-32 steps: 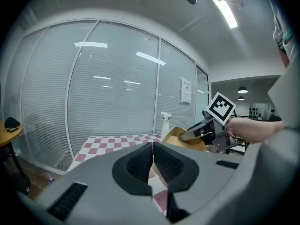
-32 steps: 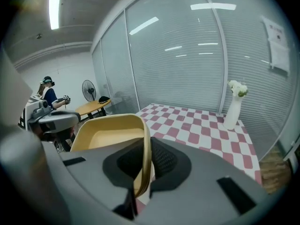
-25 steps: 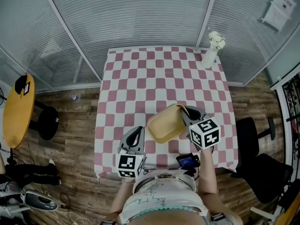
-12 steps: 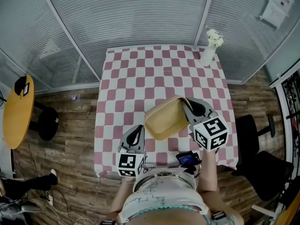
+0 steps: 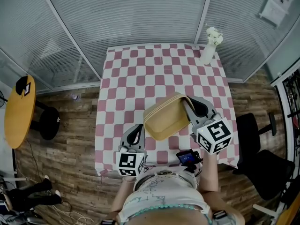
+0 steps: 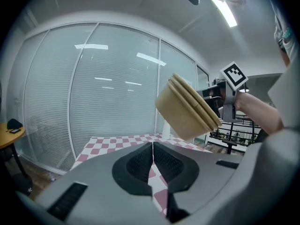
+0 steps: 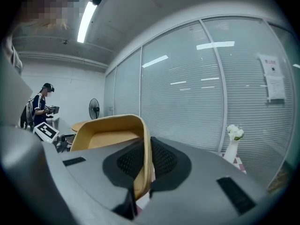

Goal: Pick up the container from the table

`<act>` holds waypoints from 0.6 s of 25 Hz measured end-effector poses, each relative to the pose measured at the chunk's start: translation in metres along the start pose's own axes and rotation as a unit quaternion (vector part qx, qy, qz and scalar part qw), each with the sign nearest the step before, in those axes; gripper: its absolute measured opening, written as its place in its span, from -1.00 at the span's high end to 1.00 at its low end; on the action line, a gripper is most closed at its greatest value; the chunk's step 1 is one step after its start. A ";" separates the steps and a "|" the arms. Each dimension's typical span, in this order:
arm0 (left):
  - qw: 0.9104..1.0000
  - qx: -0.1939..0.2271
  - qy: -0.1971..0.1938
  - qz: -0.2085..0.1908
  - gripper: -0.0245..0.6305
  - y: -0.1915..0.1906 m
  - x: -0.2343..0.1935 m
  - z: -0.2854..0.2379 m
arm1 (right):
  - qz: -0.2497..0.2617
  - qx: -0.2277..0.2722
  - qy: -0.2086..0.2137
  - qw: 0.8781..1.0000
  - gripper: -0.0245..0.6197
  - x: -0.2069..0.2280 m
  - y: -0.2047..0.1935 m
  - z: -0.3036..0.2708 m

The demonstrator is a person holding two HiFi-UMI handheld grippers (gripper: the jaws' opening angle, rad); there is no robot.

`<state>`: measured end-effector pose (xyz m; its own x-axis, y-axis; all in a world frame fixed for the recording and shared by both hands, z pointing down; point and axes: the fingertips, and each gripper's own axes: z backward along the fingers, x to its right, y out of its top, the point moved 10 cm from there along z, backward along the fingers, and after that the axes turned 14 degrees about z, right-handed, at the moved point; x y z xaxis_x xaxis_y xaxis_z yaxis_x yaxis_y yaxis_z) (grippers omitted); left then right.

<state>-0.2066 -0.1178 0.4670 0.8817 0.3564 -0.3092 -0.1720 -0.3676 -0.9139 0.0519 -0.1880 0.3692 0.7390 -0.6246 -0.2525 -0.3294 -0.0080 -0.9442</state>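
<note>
A tan rectangular container (image 5: 164, 117) hangs tilted above the checkered table (image 5: 140, 74); its open side faces right and down. My right gripper (image 5: 189, 111) is shut on its right rim, the wall pinched between the pads (image 7: 140, 161). In the right gripper view the container (image 7: 110, 135) spreads out to the left of the jaws. From the left gripper view the container (image 6: 187, 110) floats up and to the right, its underside showing. My left gripper (image 5: 136, 136) rests low near the table's front edge, jaws together with nothing between them (image 6: 153, 165).
A white vase with white flowers (image 5: 209, 46) stands at the table's far right corner. Glass partitions with blinds close off the far side. A black office chair (image 5: 262, 158) sits right of the table, and a round yellow table (image 5: 18, 111) far left.
The right gripper has lifted the container higher and drawn it slightly toward me and left. The left gripper stays where it was.
</note>
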 end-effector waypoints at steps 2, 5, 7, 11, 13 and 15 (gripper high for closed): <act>1.000 -0.001 0.000 0.000 0.87 -0.001 0.002 0.000 | -0.009 -0.001 0.002 1.000 0.89 0.001 -0.005 0.002; 1.000 0.000 0.002 0.000 0.87 -0.001 0.003 0.000 | -0.015 -0.006 -0.001 1.000 0.89 0.001 -0.009 0.005; 1.000 0.001 0.003 -0.001 0.87 0.000 0.002 0.000 | -0.017 -0.009 -0.002 1.000 0.89 0.002 -0.010 0.007; 1.000 0.000 0.003 -0.003 0.87 0.001 0.002 0.000 | -0.019 -0.016 -0.005 1.000 0.89 0.005 -0.013 0.007; 1.000 -0.001 0.002 -0.003 0.87 0.000 0.002 -0.001 | -0.020 -0.018 -0.006 1.000 0.89 0.005 -0.014 0.008; 1.000 -0.002 0.003 -0.002 0.87 -0.001 0.002 0.000 | -0.021 -0.019 -0.007 1.000 0.89 0.005 -0.015 0.008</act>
<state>-0.2044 -0.1167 0.4671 0.8848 0.3534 -0.3036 -0.1666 -0.3687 -0.9145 0.0653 -0.1843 0.3803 0.7606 -0.6126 -0.2151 -0.3191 -0.0643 -0.9455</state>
